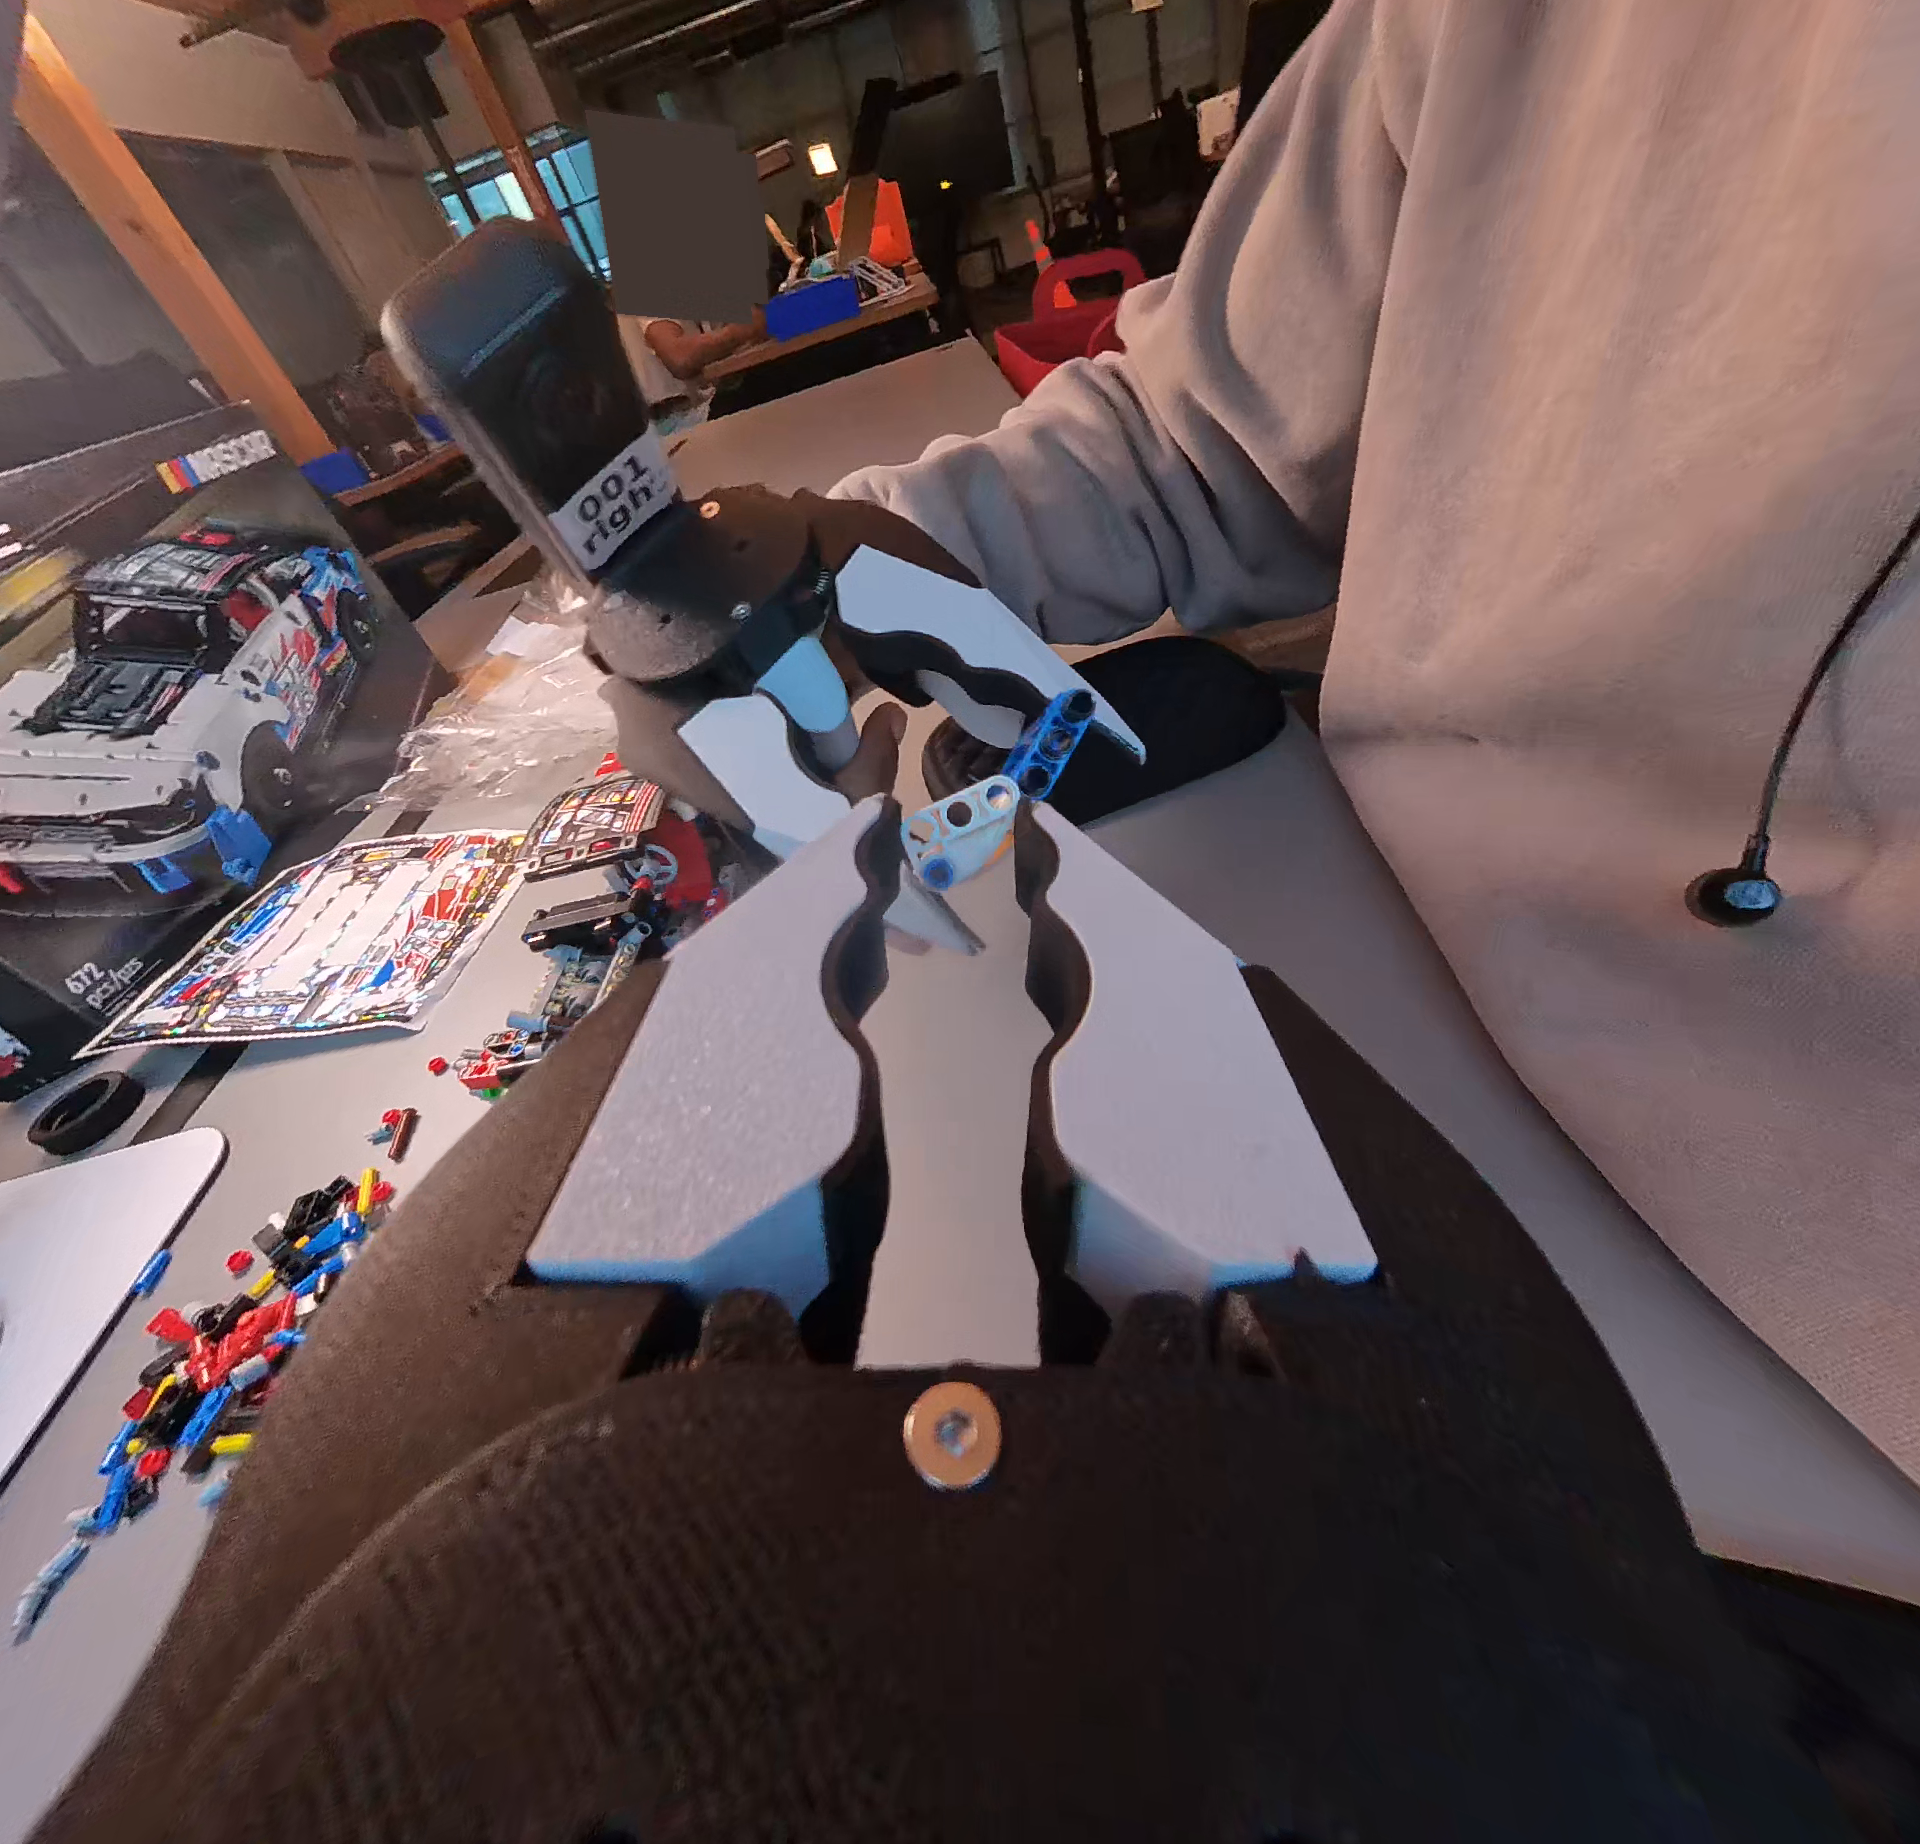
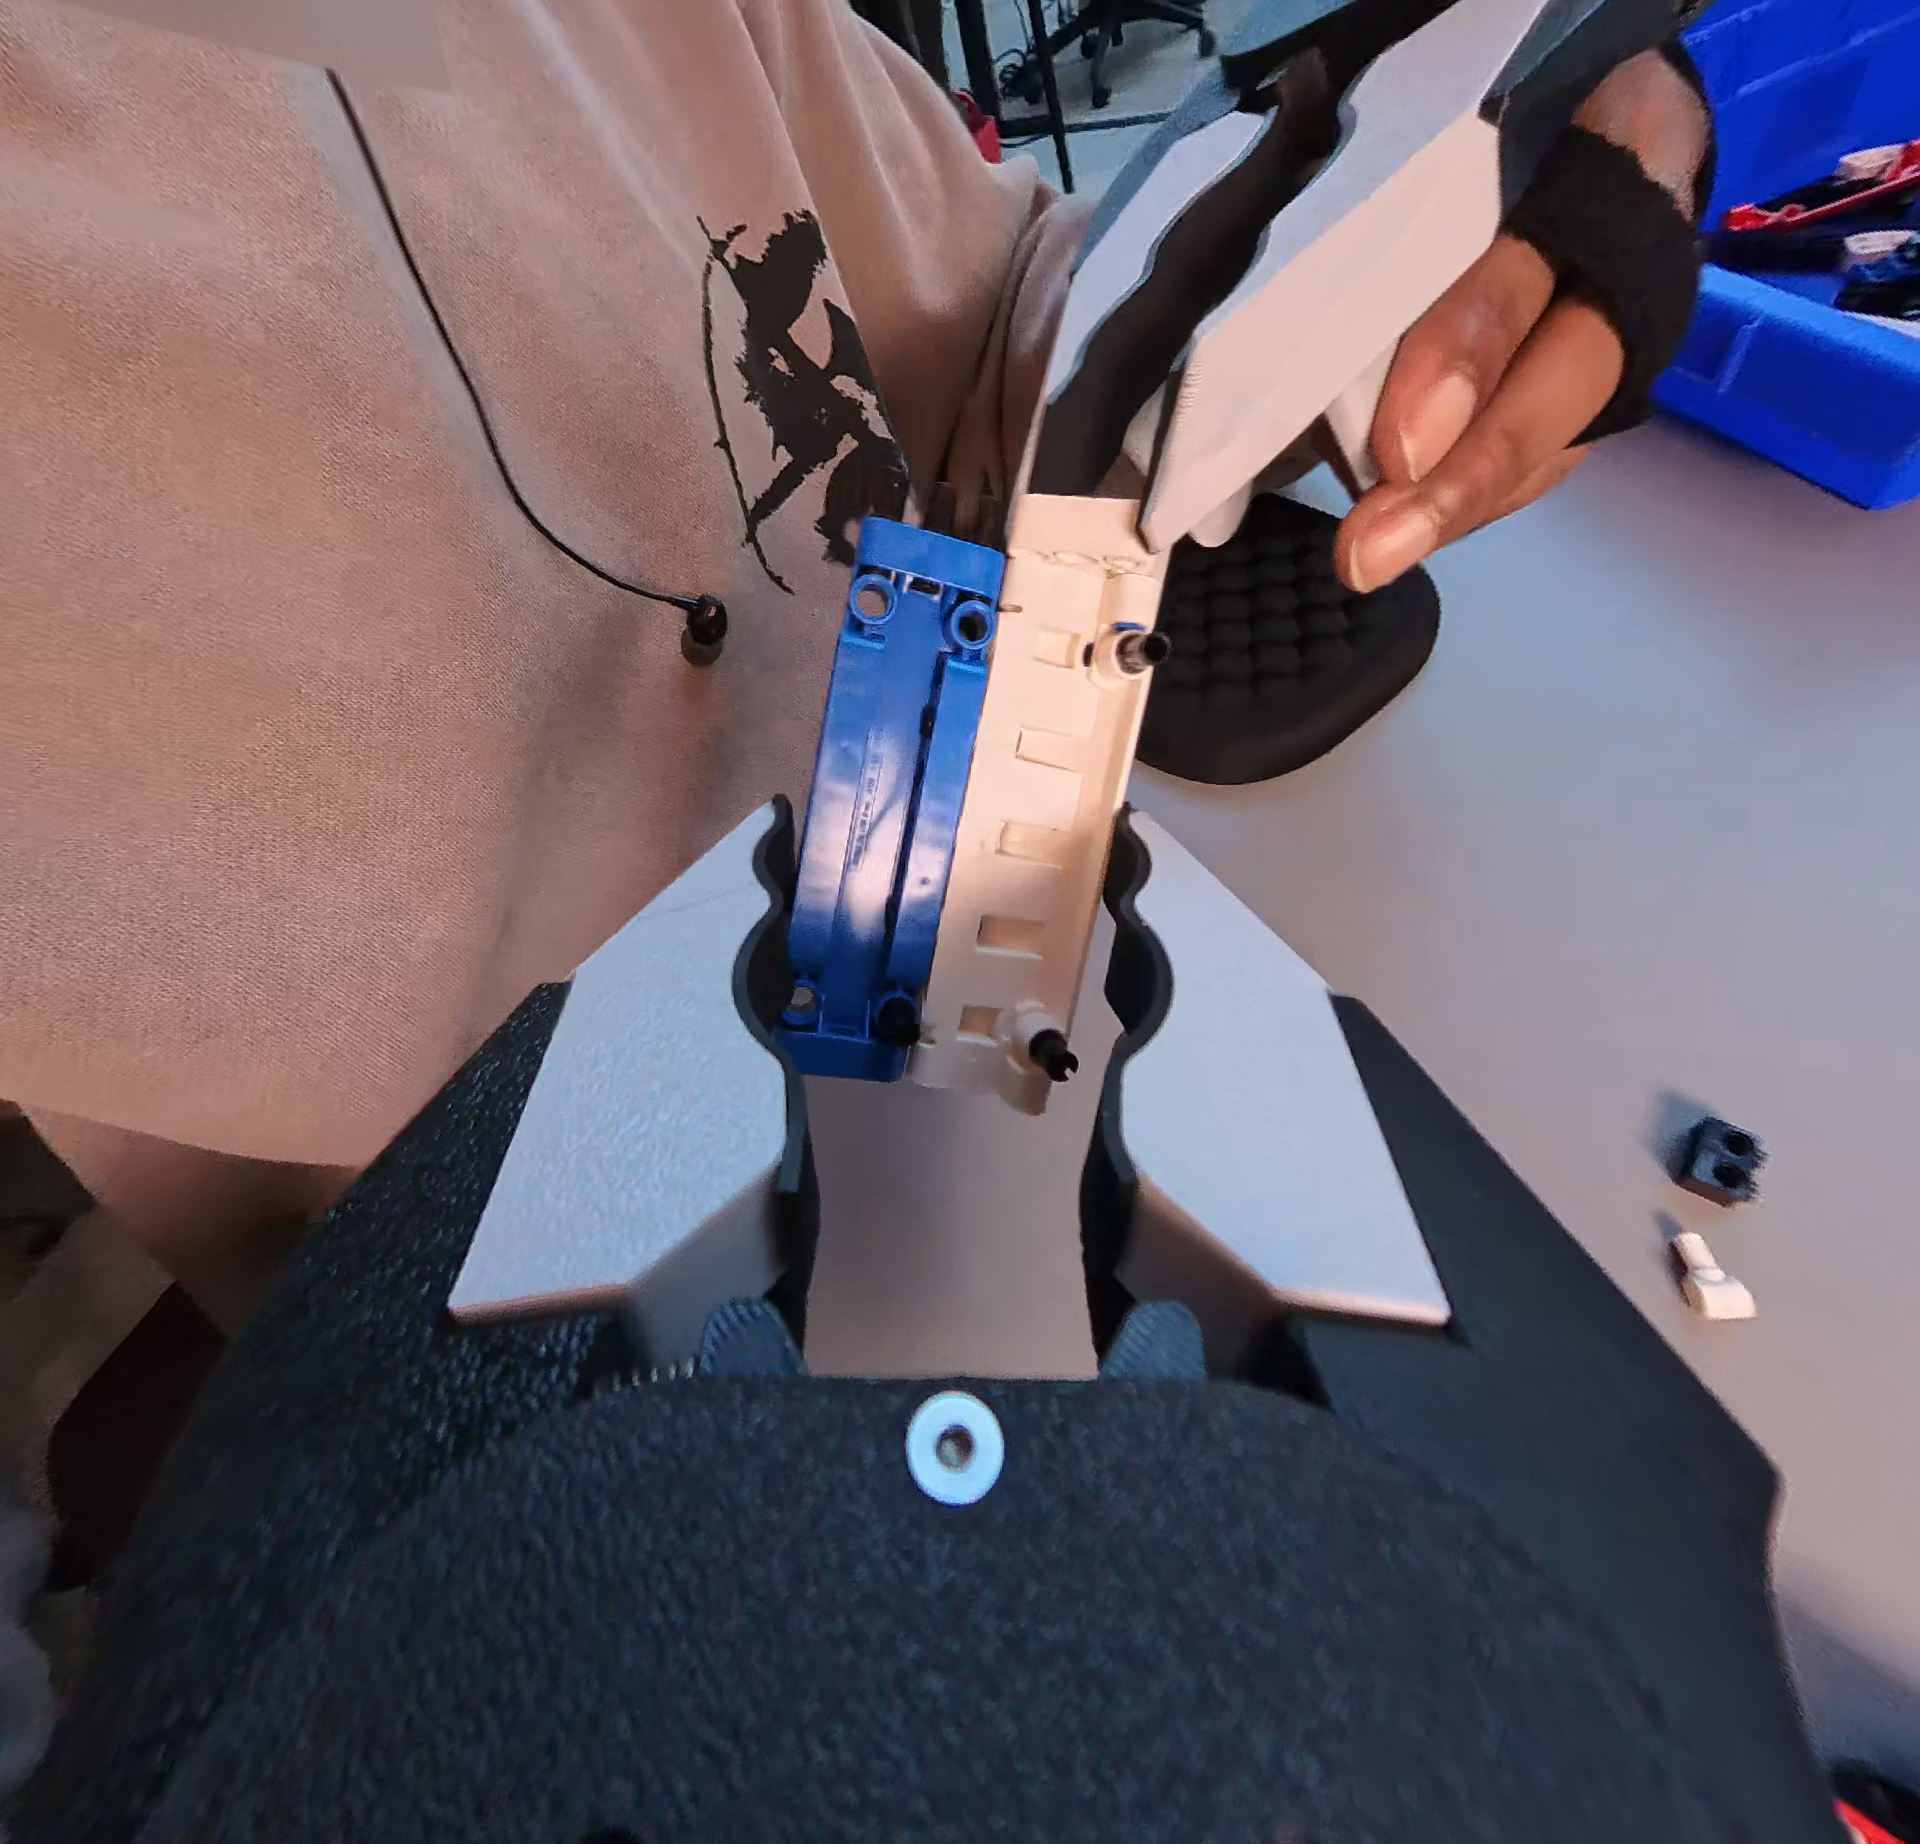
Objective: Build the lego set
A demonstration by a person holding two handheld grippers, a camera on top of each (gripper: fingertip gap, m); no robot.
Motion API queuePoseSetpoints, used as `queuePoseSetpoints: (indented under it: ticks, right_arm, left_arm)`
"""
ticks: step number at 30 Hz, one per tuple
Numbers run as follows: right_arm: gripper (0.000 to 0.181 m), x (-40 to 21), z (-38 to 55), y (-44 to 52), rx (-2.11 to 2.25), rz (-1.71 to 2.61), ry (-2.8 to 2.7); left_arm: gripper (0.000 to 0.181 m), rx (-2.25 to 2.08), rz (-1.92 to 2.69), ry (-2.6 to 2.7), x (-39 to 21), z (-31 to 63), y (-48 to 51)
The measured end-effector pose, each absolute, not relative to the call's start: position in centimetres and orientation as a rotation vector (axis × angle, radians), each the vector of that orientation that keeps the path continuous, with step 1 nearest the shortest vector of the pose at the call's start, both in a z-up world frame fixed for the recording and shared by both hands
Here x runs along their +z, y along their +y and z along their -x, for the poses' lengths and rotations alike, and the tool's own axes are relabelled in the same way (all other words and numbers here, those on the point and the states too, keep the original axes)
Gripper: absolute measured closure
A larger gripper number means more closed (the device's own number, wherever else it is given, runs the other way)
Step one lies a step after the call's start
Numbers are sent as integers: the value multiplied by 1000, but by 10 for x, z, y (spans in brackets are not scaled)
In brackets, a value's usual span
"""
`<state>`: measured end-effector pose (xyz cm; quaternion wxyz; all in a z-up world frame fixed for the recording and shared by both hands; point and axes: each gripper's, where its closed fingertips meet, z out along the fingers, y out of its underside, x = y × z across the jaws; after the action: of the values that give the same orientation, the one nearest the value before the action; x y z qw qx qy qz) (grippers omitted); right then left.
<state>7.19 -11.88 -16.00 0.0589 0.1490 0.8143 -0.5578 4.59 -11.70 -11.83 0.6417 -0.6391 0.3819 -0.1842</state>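
My right gripper (image 2: 951,859) is shut on a long assembly of a blue panel (image 2: 883,807) joined to a white panel (image 2: 1049,807), held above the grey table (image 2: 1455,963). Black pins (image 2: 1138,646) stick out of the white panel. My left gripper (image 1: 961,820) is shut on the far end of the white panel (image 1: 961,828), with the blue panel's end (image 1: 1049,745) just beyond it. In the right wrist view the left gripper (image 2: 1132,521) comes in from the upper right, held by a gloved hand (image 2: 1475,412).
The set's box (image 1: 156,703), a sticker sheet (image 1: 312,932), a tyre (image 1: 83,1108) and a pile of loose pieces (image 1: 229,1327) lie on the left. A black bumpy pad (image 2: 1288,651), two small pieces (image 2: 1720,1160) and a blue bin (image 2: 1818,340) are also here. The person's beige sweatshirt (image 1: 1558,547) is close by. The gap from one gripper's tips to the other's is roughly 5 cm.
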Motion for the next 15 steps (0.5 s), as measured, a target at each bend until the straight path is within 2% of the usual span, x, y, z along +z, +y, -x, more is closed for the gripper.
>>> queuePoseSetpoints:
  ticks: [15]
  right_arm:
    - [123,-160,-71,-115,-1646,-488,2629]
  left_arm:
    - [162,-432,1453,784,-112,-47,-111]
